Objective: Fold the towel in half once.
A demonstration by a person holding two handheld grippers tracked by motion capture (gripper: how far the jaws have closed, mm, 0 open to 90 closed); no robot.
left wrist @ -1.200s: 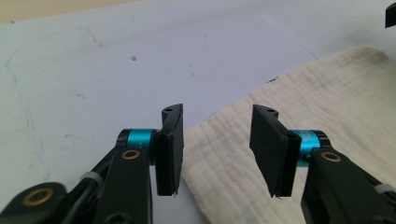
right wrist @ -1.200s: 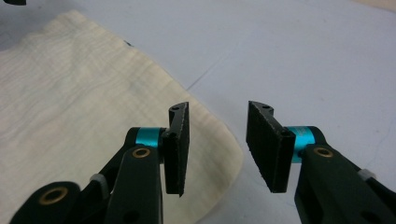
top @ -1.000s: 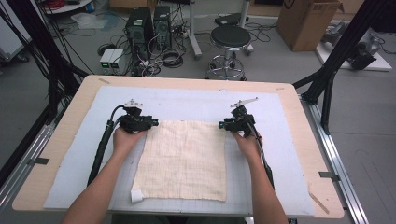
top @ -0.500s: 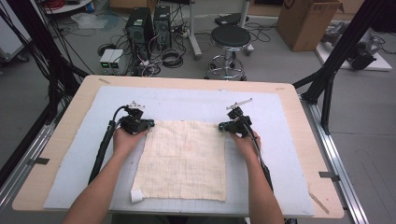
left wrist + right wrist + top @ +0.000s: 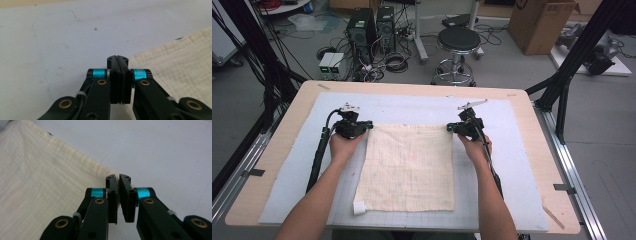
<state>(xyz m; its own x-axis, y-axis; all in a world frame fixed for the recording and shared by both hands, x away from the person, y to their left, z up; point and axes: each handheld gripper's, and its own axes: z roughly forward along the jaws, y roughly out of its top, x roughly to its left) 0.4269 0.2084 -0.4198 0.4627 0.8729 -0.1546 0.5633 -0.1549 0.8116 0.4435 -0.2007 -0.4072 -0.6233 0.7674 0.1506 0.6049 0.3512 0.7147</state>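
A cream cloth (image 5: pixel 408 167) is spread flat on the pale mat (image 5: pixel 512 165) of the counter (image 5: pixel 287 125). At the cloth's far left corner the left tongs (image 5: pixel 368 125) are pressed together, just closed. At its far right corner the right tongs (image 5: pixel 450 128) are drawn nearly together; whether fabric is pinched cannot be told.

Wooden table (image 5: pixel 287 125), pale mat (image 5: pixel 522 165), cream cloth (image 5: pixel 409 167)

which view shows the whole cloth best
The high view: the cream cloth lies flat on the table with all four edges in frame. The left gripper view shows one far corner of it by the jaws; the right gripper view shows the other.
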